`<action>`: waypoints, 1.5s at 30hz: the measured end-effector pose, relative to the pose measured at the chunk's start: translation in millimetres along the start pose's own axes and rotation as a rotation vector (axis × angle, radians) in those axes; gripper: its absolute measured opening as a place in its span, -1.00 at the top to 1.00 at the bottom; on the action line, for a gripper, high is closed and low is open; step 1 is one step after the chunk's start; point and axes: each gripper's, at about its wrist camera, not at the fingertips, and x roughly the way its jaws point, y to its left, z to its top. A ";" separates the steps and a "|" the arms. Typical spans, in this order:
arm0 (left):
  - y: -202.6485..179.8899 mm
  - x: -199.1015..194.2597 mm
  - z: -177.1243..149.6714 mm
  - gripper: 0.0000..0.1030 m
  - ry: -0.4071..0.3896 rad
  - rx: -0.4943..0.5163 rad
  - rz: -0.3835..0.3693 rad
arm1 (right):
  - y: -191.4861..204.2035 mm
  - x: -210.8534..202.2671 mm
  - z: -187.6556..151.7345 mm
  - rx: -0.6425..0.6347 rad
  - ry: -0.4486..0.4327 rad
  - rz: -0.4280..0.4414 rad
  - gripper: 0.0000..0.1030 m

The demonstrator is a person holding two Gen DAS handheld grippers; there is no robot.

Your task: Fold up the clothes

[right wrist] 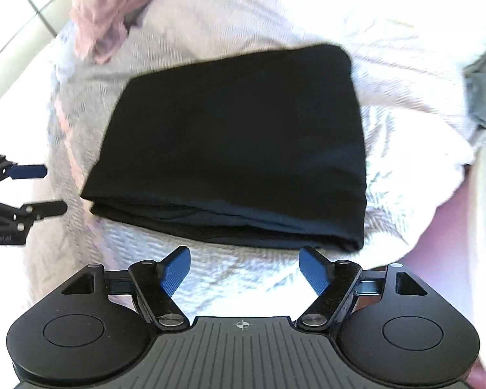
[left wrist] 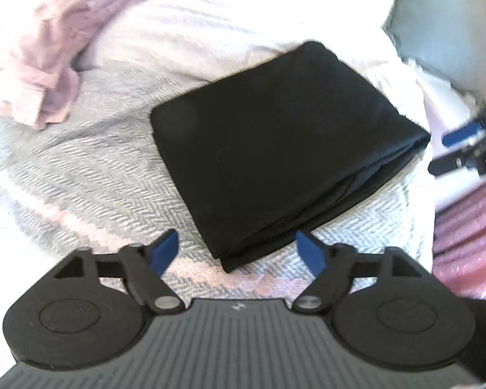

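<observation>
A black garment lies folded into a neat rectangle on a pale herringbone blanket; the right wrist view shows the same black garment with its layered edge facing me. My left gripper hangs open just short of its near corner, holding nothing. My right gripper is open too, a little back from the folded edge. Each gripper shows in the other's view: the right gripper at the far right, the left gripper at the far left, both apart from the cloth.
A crumpled pink garment lies at the back left of the blanket; it is also the pink garment at top left. A grey-green cushion sits at the back right. Pink bedding borders the right side. Tiled floor shows at left.
</observation>
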 end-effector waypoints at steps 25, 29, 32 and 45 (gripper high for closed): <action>-108.4 -110.4 -15.0 -0.72 -0.085 -0.206 0.119 | 21.0 -119.9 -66.9 -0.018 -0.202 -0.021 -0.51; -121.8 -123.6 -23.0 -0.72 -0.088 -0.253 0.149 | 16.9 -124.4 -75.9 -0.055 -0.191 0.001 -0.51; -130.2 -133.1 -29.3 -0.72 -0.095 -0.291 0.170 | 25.7 -131.5 -76.8 -0.058 -0.207 -0.025 -0.51; -126.5 -166.1 -30.3 -0.72 -0.187 -0.286 0.157 | 67.7 -162.0 -80.3 -0.066 -0.279 -0.145 -0.51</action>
